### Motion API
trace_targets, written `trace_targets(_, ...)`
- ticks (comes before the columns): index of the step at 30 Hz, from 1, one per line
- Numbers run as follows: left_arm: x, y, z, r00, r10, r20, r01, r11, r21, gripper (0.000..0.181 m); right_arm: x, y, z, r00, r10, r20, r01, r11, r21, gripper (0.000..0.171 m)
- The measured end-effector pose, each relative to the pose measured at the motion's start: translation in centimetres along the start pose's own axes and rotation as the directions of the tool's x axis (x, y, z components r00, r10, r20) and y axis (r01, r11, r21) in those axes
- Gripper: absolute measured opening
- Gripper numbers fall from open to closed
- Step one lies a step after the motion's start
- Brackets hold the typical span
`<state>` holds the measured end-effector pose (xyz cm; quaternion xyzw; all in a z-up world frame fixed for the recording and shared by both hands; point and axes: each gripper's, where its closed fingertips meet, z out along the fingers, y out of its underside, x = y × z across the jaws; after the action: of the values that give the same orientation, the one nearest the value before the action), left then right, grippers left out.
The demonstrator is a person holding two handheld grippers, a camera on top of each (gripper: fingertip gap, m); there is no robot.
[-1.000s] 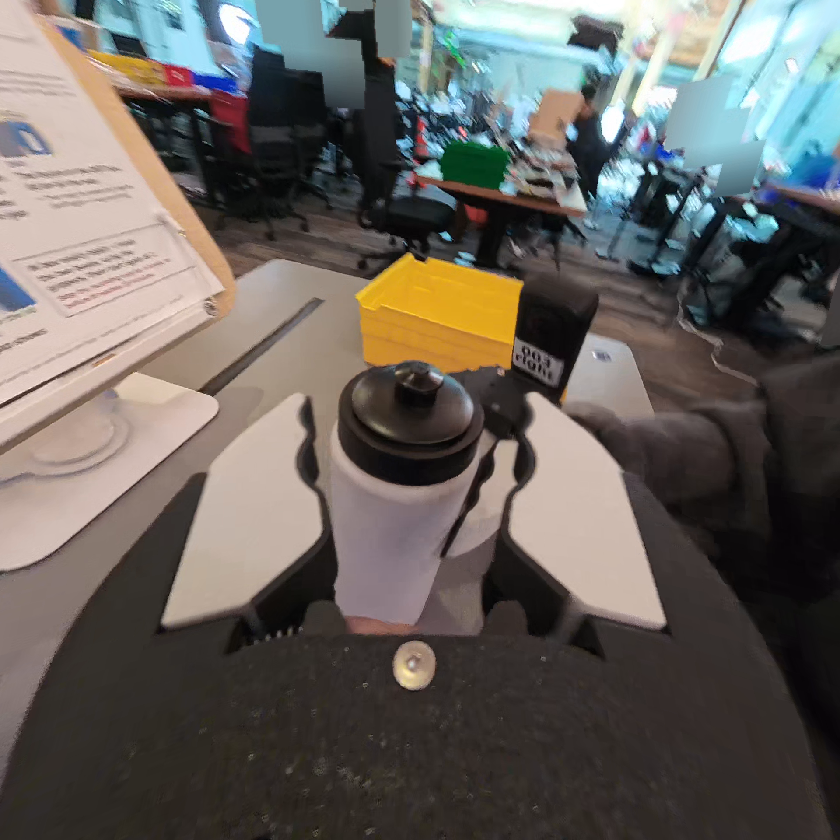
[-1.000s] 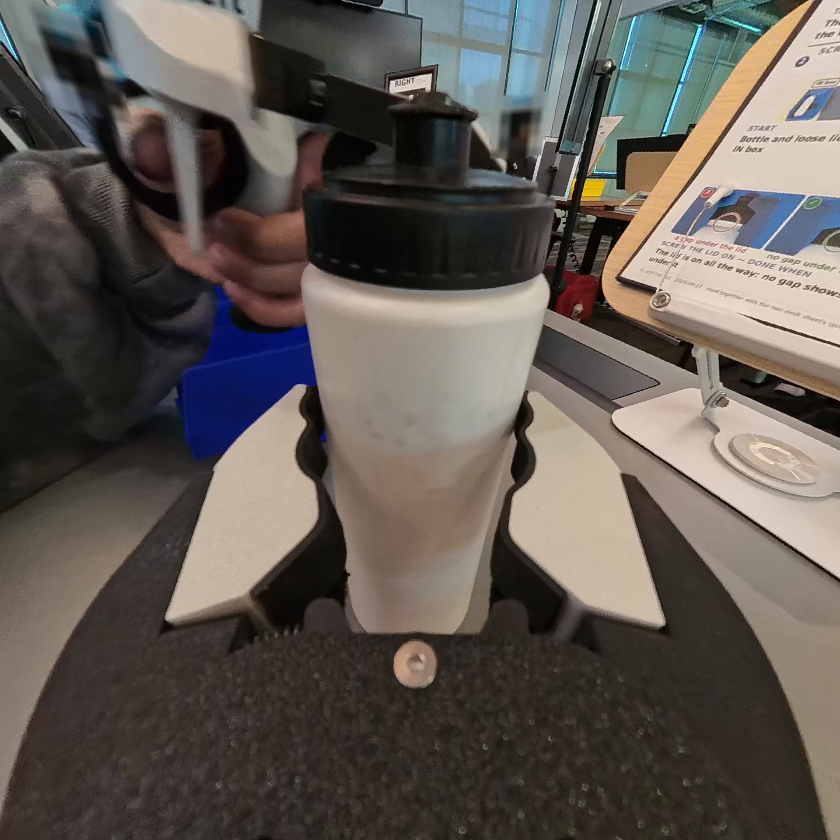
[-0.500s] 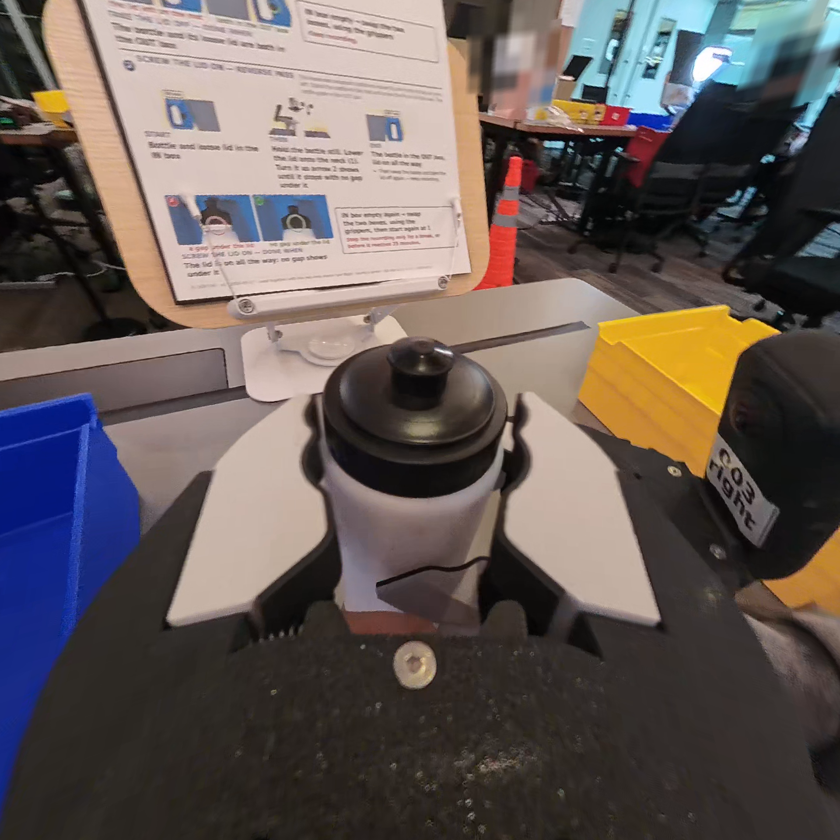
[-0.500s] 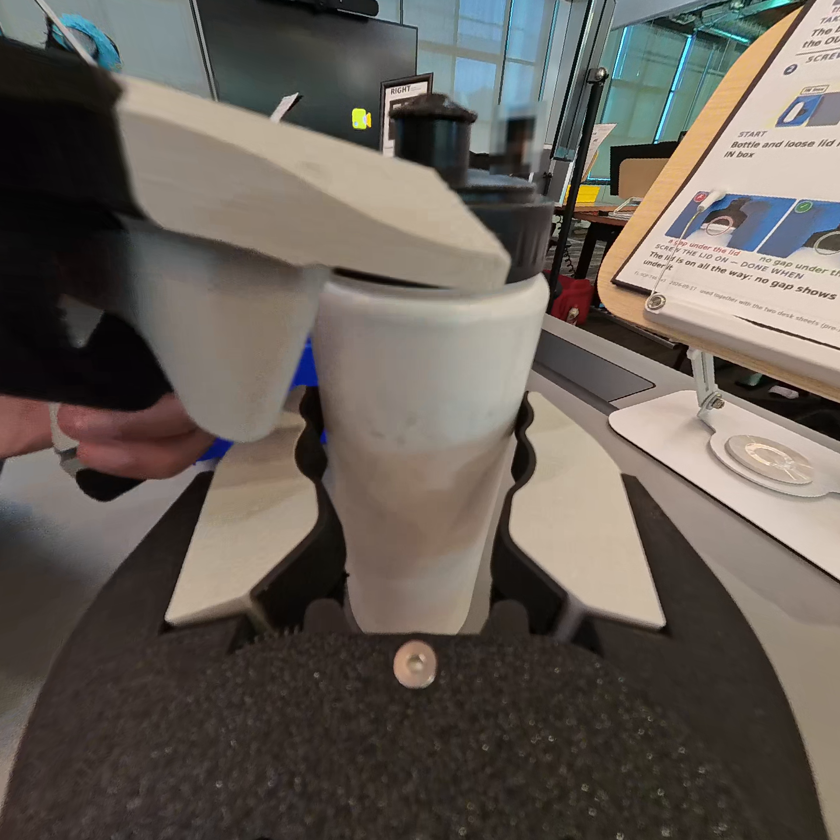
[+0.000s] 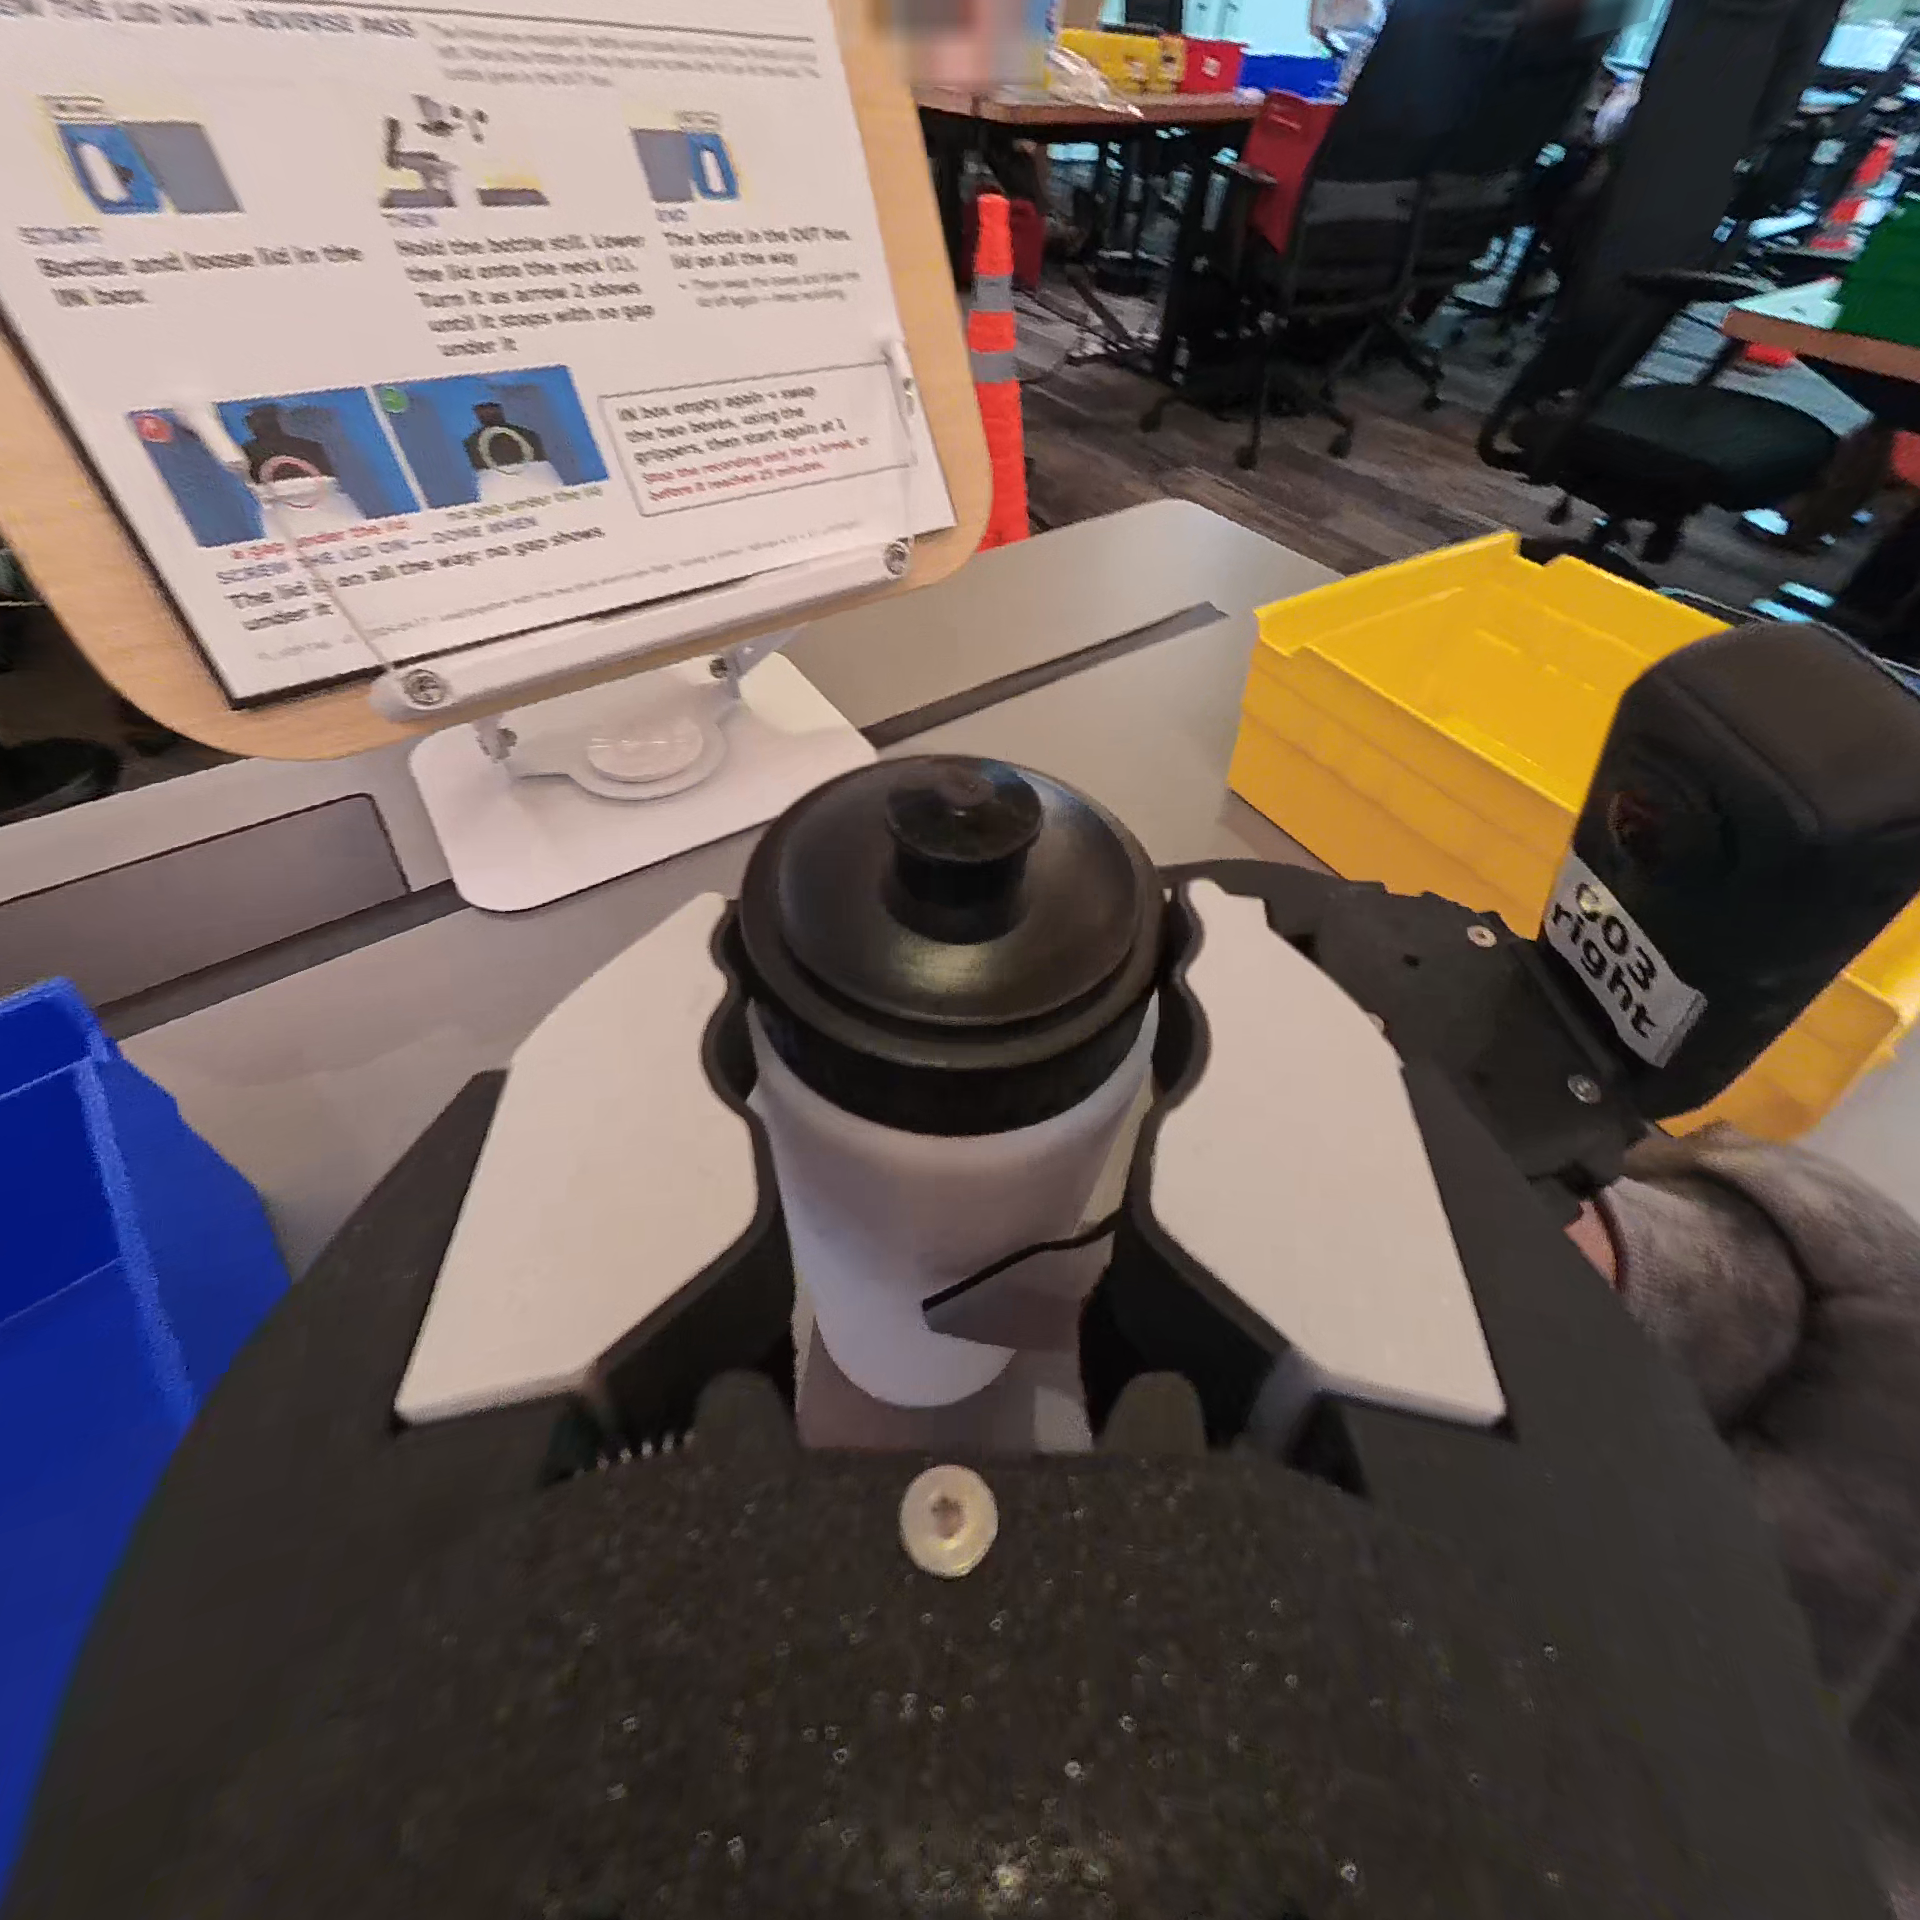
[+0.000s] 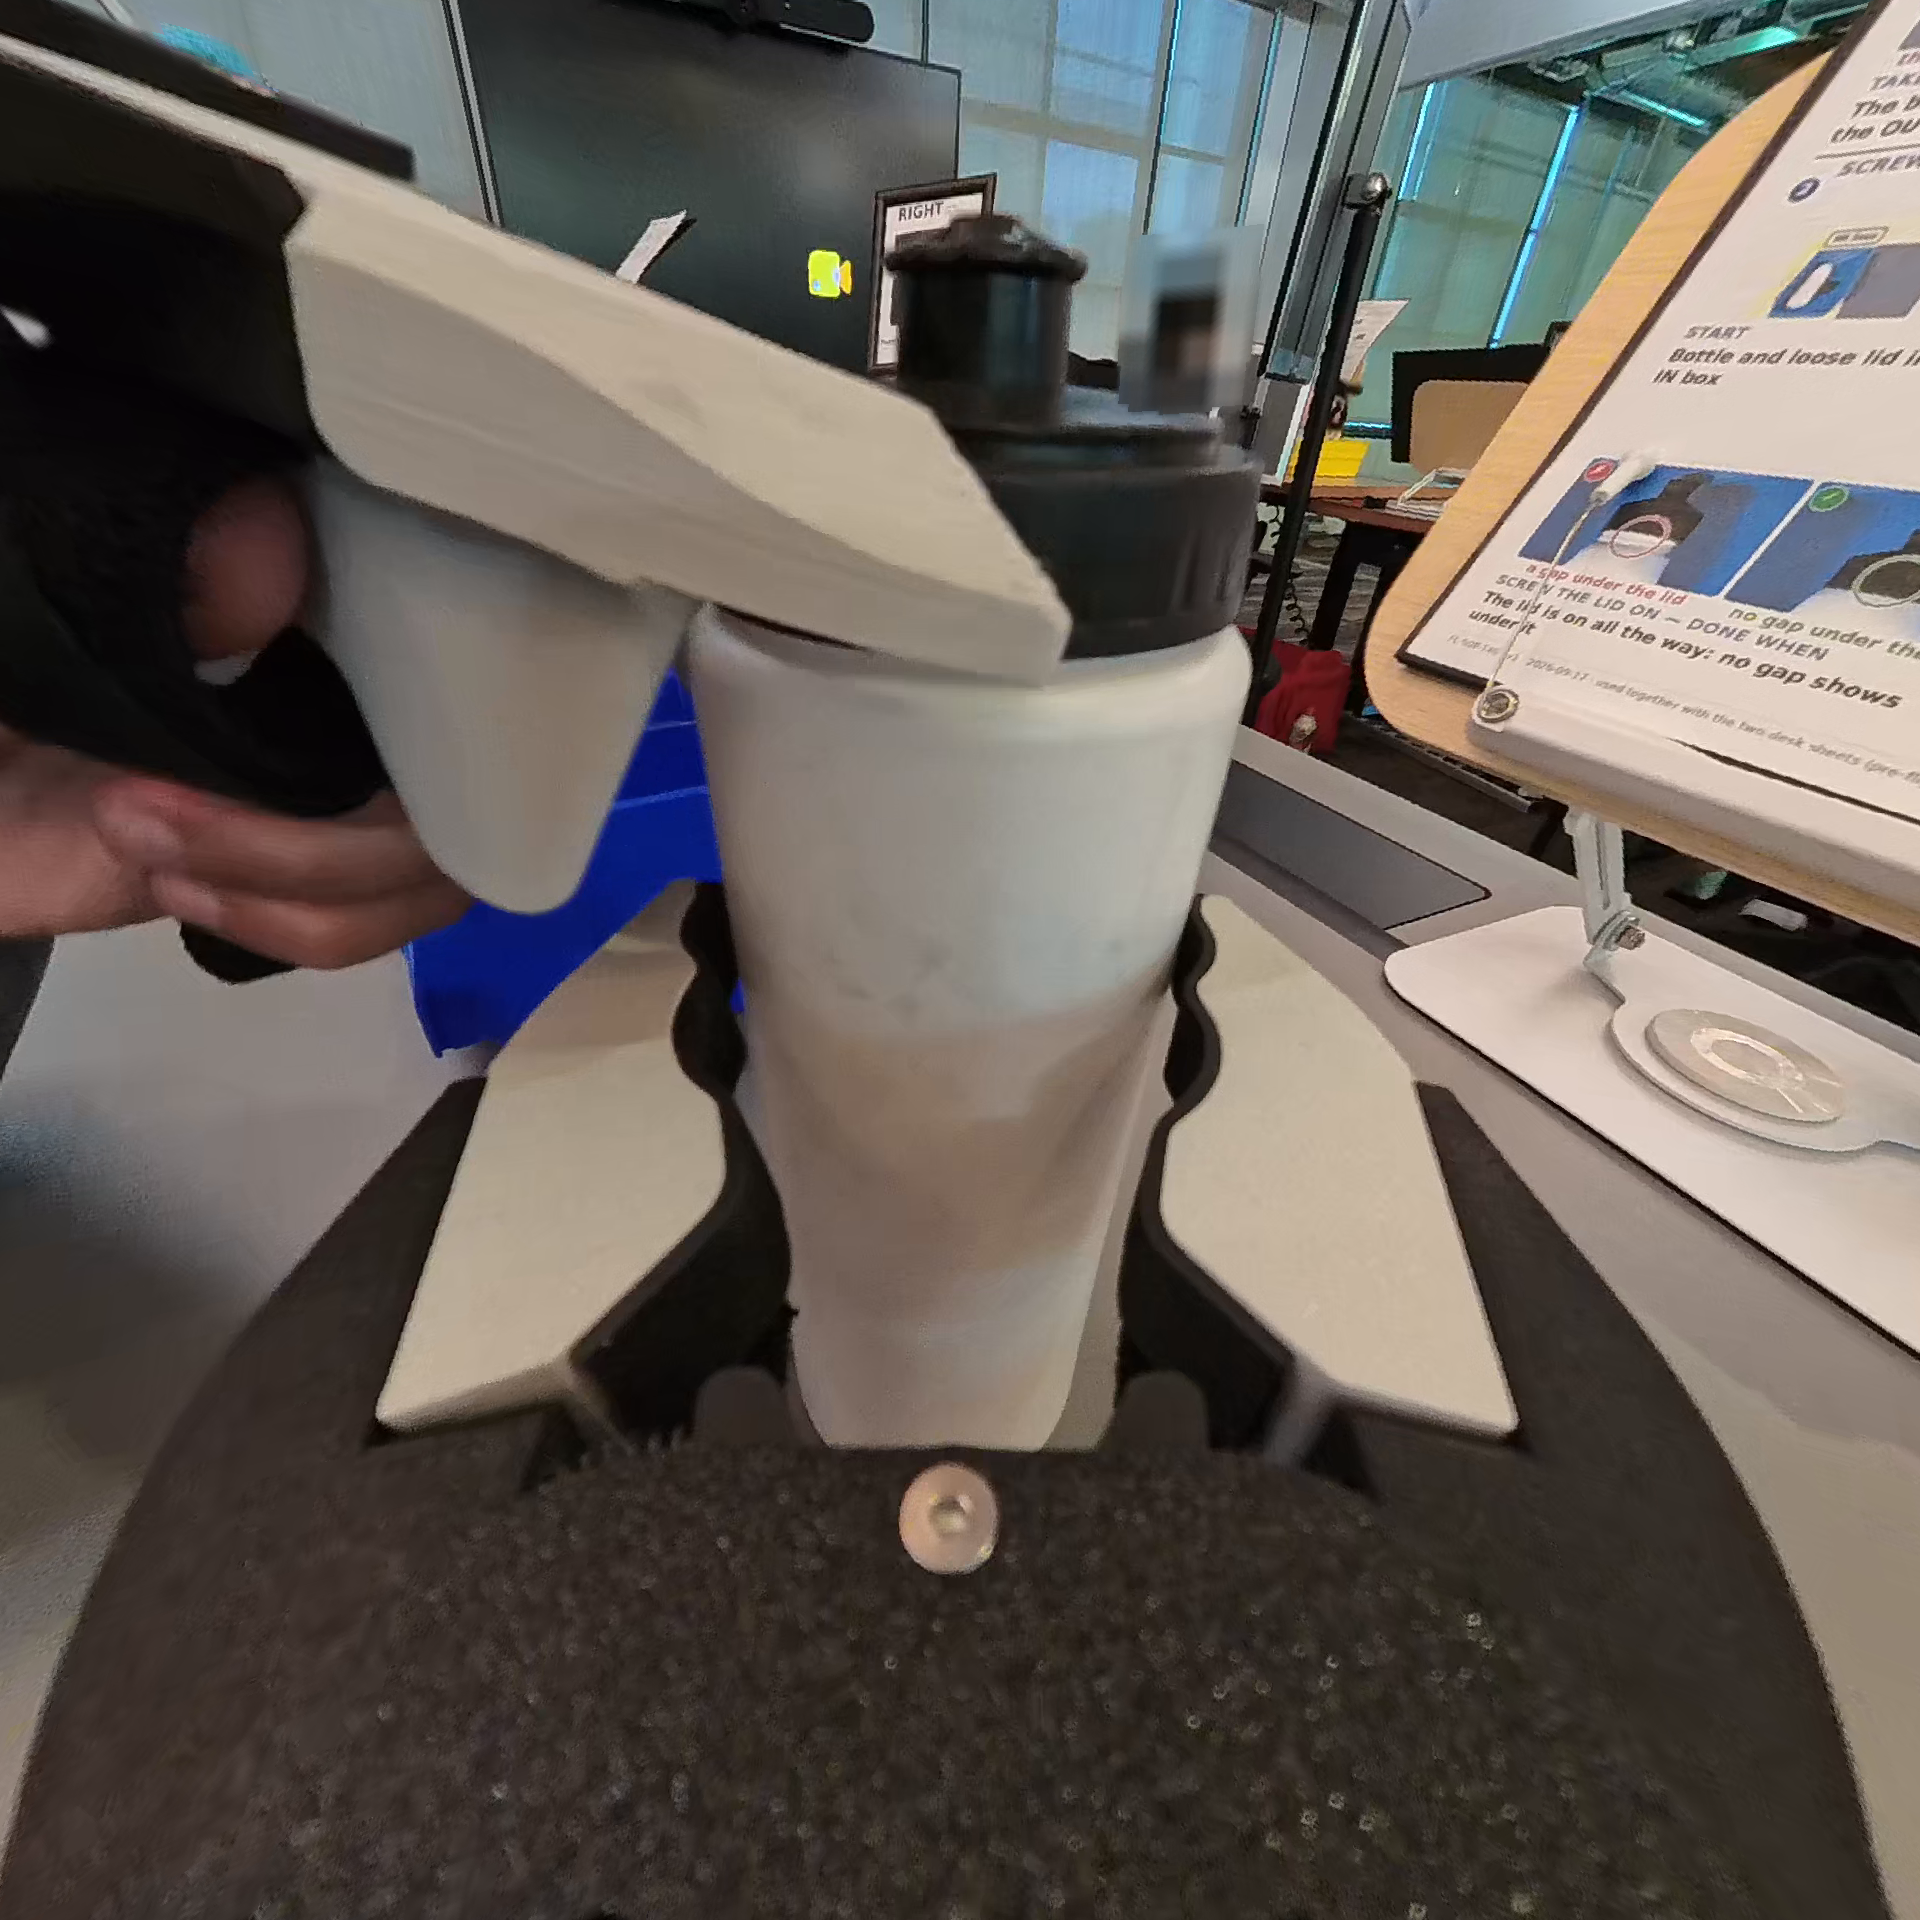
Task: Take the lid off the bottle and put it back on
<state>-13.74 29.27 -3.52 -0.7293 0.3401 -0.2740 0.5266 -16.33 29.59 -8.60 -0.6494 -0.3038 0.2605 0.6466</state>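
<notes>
A white bottle point(image 6: 966, 831) with a black screw lid point(image 6: 1122, 520) stands upright on the grey table. My right gripper point(image 6: 951, 935) is shut on the bottle's body low down. My left gripper point(image 5: 951, 914) reaches in from above, its fingers closed around the lid point(image 5: 935, 966), with the bottle's body point(image 5: 935, 1226) showing below. In the right wrist view one left finger point(image 6: 675, 499) lies across the lid's rim and hides its left side. The right gripper's black body point(image 5: 1714, 883) shows to the right in the left wrist view.
An instruction board on a white stand point(image 5: 468, 312) stands behind the bottle. A yellow bin point(image 5: 1455, 707) is at the right, a blue bin point(image 5: 94, 1195) at the left. A hand point(image 6: 260, 873) holds the left gripper's handle. Office chairs and desks lie beyond the table point(image 5: 312, 987).
My left gripper has swung round the bottle's top and closed on the lid, its view now facing the board. My right gripper and the bottle have stayed still.
</notes>
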Motion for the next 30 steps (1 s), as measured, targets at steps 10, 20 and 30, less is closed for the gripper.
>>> trace_targets(10,0.25,0.58,-0.3,0.958,0.141,-0.251,-0.167,0.982,-0.088,0.073,0.16,0.05,-0.09,1.0,0.01,0.024,-0.01,1.0,0.009,0.081)
trace_targets(20,0.09,0.48,-0.2,0.889,0.158,-0.43,-0.199,0.979,-0.05,0.071,0.7,0.09,-0.39,1.0,0.021,0.021,-0.021,1.0,0.016,0.079)
trace_targets(30,-0.01,0.54,-0.52,0.835,0.177,-0.522,-0.231,0.972,-0.039,0.07,0.7,0.1,-0.51,0.999,0.024,0.03,-0.024,0.999,0.023,0.078)
